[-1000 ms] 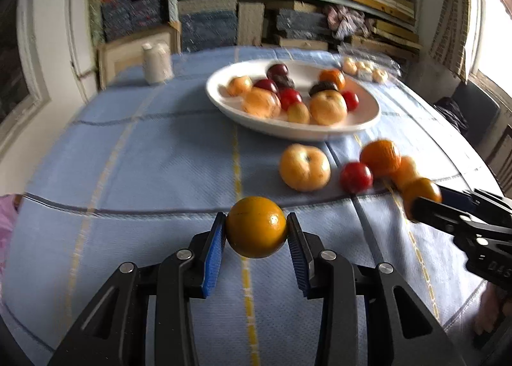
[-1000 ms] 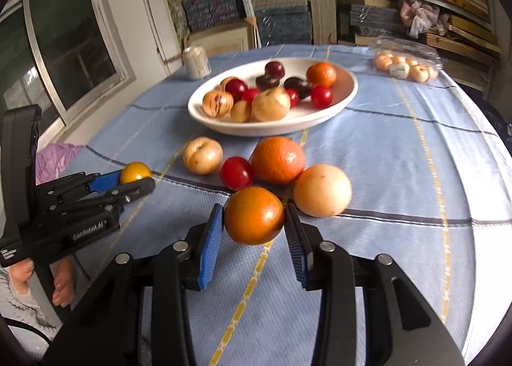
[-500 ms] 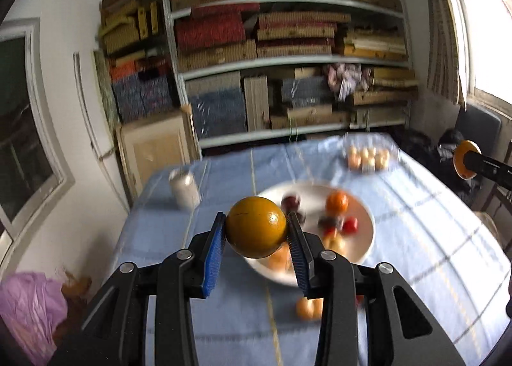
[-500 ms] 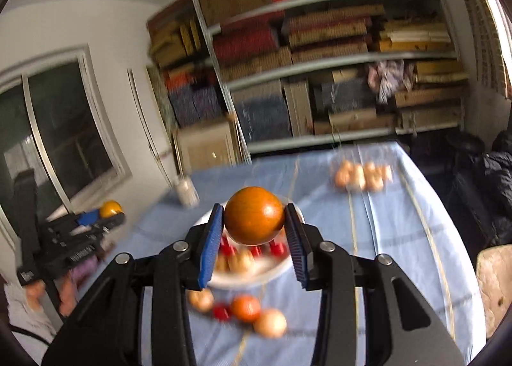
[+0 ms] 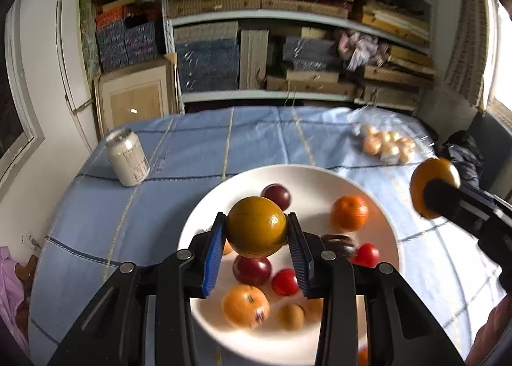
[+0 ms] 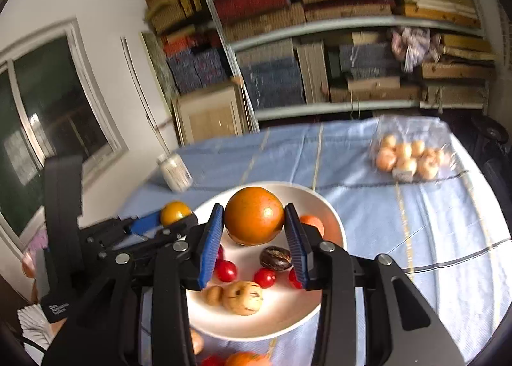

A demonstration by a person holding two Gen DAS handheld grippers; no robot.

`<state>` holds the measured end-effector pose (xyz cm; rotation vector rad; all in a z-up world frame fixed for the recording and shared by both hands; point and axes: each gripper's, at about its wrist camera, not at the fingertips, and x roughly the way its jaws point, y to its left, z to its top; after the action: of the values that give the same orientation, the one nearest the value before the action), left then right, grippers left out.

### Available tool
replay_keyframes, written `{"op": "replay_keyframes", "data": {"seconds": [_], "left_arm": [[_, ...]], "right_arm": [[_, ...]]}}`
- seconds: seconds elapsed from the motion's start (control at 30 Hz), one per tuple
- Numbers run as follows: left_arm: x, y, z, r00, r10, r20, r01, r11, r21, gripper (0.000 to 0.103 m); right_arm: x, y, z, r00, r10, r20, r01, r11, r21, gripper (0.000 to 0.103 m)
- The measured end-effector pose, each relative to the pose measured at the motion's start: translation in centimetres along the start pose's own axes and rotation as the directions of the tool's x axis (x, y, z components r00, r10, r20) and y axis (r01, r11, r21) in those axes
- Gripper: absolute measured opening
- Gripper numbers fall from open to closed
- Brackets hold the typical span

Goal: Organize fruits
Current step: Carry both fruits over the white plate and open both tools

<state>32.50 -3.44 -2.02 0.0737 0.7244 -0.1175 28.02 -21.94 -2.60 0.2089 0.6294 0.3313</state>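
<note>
My left gripper (image 5: 256, 231) is shut on a yellow-orange fruit (image 5: 256, 226) and holds it above the white plate (image 5: 320, 183). My right gripper (image 6: 254, 222) is shut on an orange fruit (image 6: 254, 215) above the same plate (image 6: 332, 215). The plate holds several fruits: oranges, red tomatoes, dark plums. The right gripper with its fruit (image 5: 432, 186) shows at the right of the left wrist view. The left gripper with its fruit (image 6: 175, 212) shows at the left of the right wrist view.
A drink can (image 5: 128, 158) stands at the table's far left. A clear bag of small pale fruits (image 6: 409, 158) lies at the far right. More fruits (image 6: 243, 359) lie on the blue cloth before the plate. Shelves stand behind the table.
Both grippers lifted their fruits off the cloth, rose high, and have come down forward over the plate.
</note>
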Motion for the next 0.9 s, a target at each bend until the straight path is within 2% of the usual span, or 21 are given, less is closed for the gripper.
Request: {"op": "replay_keyframes", "data": {"seconds": [0.2, 0.33, 0.47, 0.77, 0.9], "left_arm": [[3.7, 1.2, 0.1, 0.999, 0.017, -0.036, -0.019, 0.999, -0.031, 0.038], [5.3, 1.8, -0.4, 0.998, 0.025, -0.058, -0.027, 0.999, -0.035, 0.038], [6.7, 1.8, -1.1, 0.995, -0.004, -0.101, 0.000, 0.999, -0.044, 0.039], [6.7, 1.4, -1.4, 0.996, 0.010, -0.093, -0.012, 1.000, -0.020, 0.039], [6.7, 1.0, -1.6, 0.995, 0.005, -0.095, -0.005, 1.000, -0.009, 0.040]], "right_arm": [[6.5, -0.7, -1.2, 0.995, -0.034, -0.098, 0.032, 0.999, -0.020, 0.038], [9.1, -0.4, -2.1, 0.987, -0.060, -0.147, 0.050, 0.996, -0.076, 0.038], [9.9, -0.3, -2.4, 0.984, -0.079, -0.163, 0.065, 0.994, -0.087, 0.038], [10.1, 0.3, -2.8, 0.982, -0.122, -0.142, 0.101, 0.983, -0.151, 0.038], [9.6, 0.6, -2.6, 0.984, -0.134, -0.121, 0.113, 0.980, -0.163, 0.043]]}}
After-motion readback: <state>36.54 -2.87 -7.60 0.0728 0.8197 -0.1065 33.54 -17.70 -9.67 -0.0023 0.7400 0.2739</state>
